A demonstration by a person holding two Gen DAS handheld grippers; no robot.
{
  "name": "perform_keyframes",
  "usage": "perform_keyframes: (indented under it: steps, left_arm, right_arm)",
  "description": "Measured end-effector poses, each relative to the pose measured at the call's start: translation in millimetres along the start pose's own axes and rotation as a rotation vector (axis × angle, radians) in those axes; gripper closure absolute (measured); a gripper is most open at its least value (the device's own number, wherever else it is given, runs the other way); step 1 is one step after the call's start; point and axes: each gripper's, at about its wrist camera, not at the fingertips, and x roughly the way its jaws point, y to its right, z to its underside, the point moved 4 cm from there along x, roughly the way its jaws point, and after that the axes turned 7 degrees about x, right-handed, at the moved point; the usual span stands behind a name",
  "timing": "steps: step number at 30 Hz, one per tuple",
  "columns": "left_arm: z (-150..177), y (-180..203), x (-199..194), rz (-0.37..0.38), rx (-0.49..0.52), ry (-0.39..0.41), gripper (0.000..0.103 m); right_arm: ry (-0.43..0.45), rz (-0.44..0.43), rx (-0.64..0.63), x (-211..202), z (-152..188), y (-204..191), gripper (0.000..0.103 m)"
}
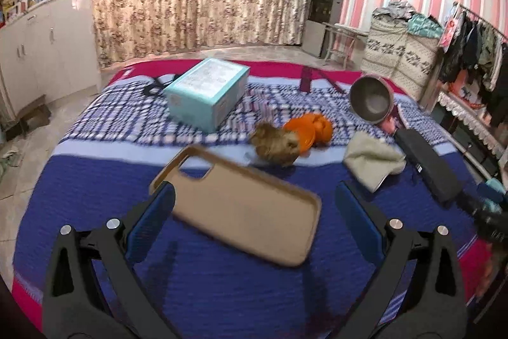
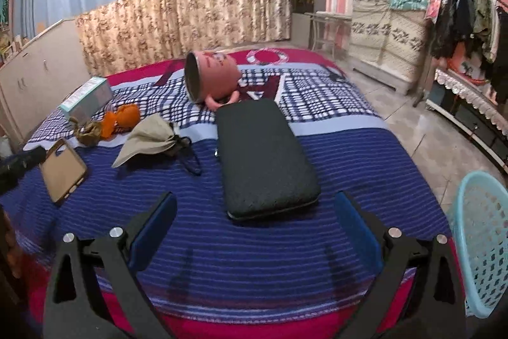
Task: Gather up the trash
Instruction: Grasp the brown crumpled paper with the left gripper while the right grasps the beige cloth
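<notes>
**Trash collection barely begun: everything is on the bed, the basket looks empty**

The likeliest trash sits mid-bed: a crumpled brown-gold wrapper [image 1: 275,147] touching a scrunched orange plastic bag [image 1: 312,129], with a crumpled beige cloth or paper [image 1: 371,159] lying near them to the right. None of it is held. The pale blue perforated plastic basket [image 2: 482,240], standing off the bed's near right corner, shows no contents in the part visible, so by my reading nothing has been collected yet.

The left gripper [image 1: 254,213] hovers with its blue-padded fingers spread wide on either side of a tan rubbery phone case [image 1: 244,208] lying face-up on the blue striped blanket [image 1: 95,180]; it grips nothing. The right gripper [image 2: 254,215] is likewise spread wide and empty, just short of a flat black textured pouch [image 2: 265,158].

Further back lie a teal cardboard box [image 1: 208,92] and a tipped pink pot with a metal interior [image 2: 211,78]. Whether the case and pouch count as trash cannot be told; every pick and drop remains.
</notes>
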Motion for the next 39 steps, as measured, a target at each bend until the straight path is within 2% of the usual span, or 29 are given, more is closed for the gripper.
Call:
perform_keyframes:
  steps: [2,4,7,10,12,14,17,23,26,29,34,37,39]
  left_arm:
    - [-8,3,12,-0.007,0.015,-0.006,0.006]
    - [-16,6,25,0.006,0.029,-0.027,0.009]
    - [-24,15,52,0.016,0.057,-0.077,0.018]
    - [-26,22,72,0.023,0.092,-0.115,0.03]
    - [-25,23,82,0.011,0.107,-0.133,0.052]
    - [-25,22,84,0.022,0.101,-0.138,0.053]
    - [-22,20,73,0.036,0.095,-0.102,0.054]
    - [-1,-2,29,-0.036,0.062,-0.034,0.054]
    - [16,-19,13,-0.069,-0.009,-0.012,0.054]
    - [15,-25,9,-0.088,-0.04,0.015,0.054]
    - [17,-30,22,-0.08,-0.062,-0.023,0.054]
    - [18,-31,24,-0.071,-0.071,-0.027,0.054]
    - [18,-31,24,-0.076,-0.064,-0.026,0.054]
  right_arm:
    - [-0.01,0.004,0.015,3,1,2,0.006]
    - [-0.022,0.049,0.031,7,1,6,0.005]
    - [-0.053,0.086,0.039,12,0,11,0.005]
    - [-0.08,0.059,0.057,15,3,14,0.005]
    - [-0.089,0.052,0.049,15,3,13,0.005]
    - [-0.073,0.061,0.01,14,3,9,0.005]
    - [-0.036,0.054,-0.024,8,2,1,0.005]
    - [-0.003,-0.001,-0.043,0,0,-11,0.005]
    - [-0.019,-0.06,-0.035,2,0,-19,0.005]
    - [-0.035,-0.11,-0.029,8,-1,-31,0.005]
    - [-0.045,-0.137,-0.084,23,-8,-56,0.006]
    - [-0.066,-0.148,-0.103,36,-15,-67,0.018]
    - [-0.094,-0.168,-0.102,48,-21,-74,0.021]
